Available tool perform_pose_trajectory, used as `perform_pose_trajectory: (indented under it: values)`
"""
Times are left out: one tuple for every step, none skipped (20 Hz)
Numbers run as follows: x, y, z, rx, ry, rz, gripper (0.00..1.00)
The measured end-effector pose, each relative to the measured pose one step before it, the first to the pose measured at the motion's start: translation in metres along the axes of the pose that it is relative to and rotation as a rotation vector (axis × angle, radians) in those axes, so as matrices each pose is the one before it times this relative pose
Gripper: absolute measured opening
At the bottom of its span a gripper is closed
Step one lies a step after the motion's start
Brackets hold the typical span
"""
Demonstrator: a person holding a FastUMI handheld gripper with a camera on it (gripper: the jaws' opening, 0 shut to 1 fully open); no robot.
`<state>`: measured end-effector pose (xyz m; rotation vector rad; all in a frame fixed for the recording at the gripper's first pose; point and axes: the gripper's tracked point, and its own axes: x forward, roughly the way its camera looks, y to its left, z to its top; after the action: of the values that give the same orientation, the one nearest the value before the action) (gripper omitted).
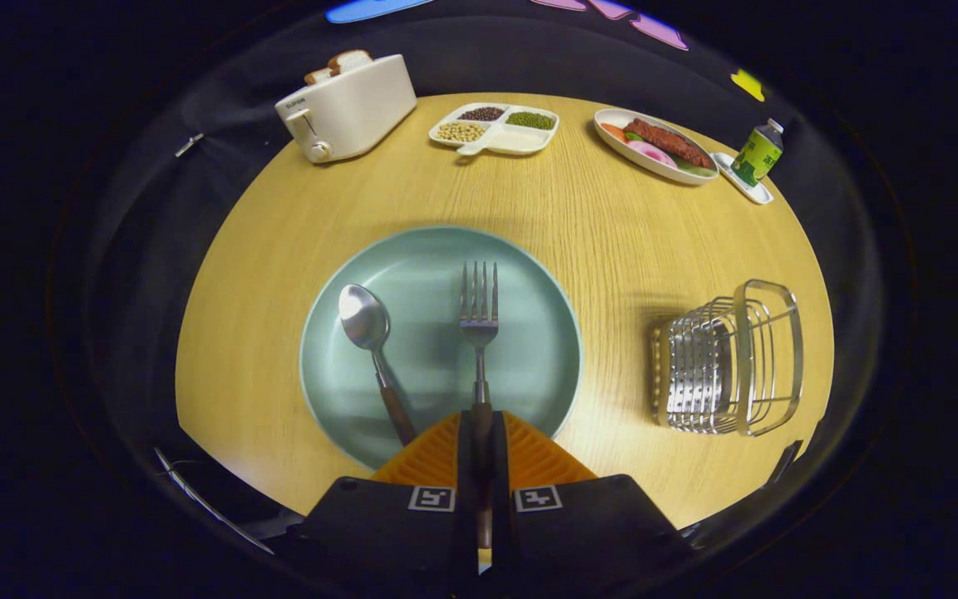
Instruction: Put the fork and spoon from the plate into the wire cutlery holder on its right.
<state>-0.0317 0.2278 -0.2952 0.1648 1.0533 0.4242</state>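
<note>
Fork (479, 320), slim polished steel with a dark wooden handle, lies straight on the round, matte pale-green plate (529, 266), tines toward 12 o'clock. The gripper (480, 428) has its two ridged fingers pinched nearly together on the handle's end at the plate's 6 o'clock rim. The spoon (367, 324), same make, rests on the plate at the fork's 9 o'clock, oval bowl up, handle slanting toward the fingers. The wire cutlery holder (728, 362), shiny curved rods, stands on the light wood-grain table (612, 225) at the plate's 3 o'clock, apart from it.
</note>
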Motion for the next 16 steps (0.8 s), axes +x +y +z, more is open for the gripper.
perform_pose_trajectory:
  values:
    - [-0.00977,-0.00385,0.00417,-0.02491,-0.01305,0.00743,0.11]
    - [-0.01001,-0.00453,0.00377,-0.02054,-0.00867,0.01071,0.11]
    - [-0.01151,-0.00404,0.00546,-0.01844,-0.00897,0.01942,0.11]
    - [-0.01119,-0.00412,0.00368,-0.01468,-0.00803,0.01796,0.11]
    - [-0.01539,-0.0094,0.00544,-0.01533,-0.00551,0.01183,0.11]
    - [-0.01606,-0.01345,0.00366,-0.01554,-0.00116,0.00711,0.11]
    - [-0.01566,-0.01611,0.00041,-0.01403,0.01355,0.00367,0.11]
    - [-0.0139,-0.01544,-0.00229,-0.00671,0.02224,0.00677,0.11]
    - [-0.01395,-0.0163,-0.00355,0.00322,0.02456,0.00276,0.11]
    - [-0.01193,-0.01532,-0.0047,0.00163,0.03269,0.00662,0.11]
    - [-0.00997,-0.01437,-0.00583,0.00143,0.02386,-0.00207,0.11]
    - [-0.00628,-0.01513,-0.00669,-0.00881,0.03789,-0.00458,0.11]
    - [-0.00401,-0.01339,-0.00898,-0.01634,0.04049,-0.00956,0.11]
    - [0.0003,-0.01061,-0.00939,-0.02392,0.05458,-0.00844,0.11]
    - [0.00374,-0.00783,-0.00589,-0.01885,0.05329,-0.00103,0.11]
    - [0.00297,-0.00396,-0.00533,-0.00996,0.06125,0.00543,0.11]
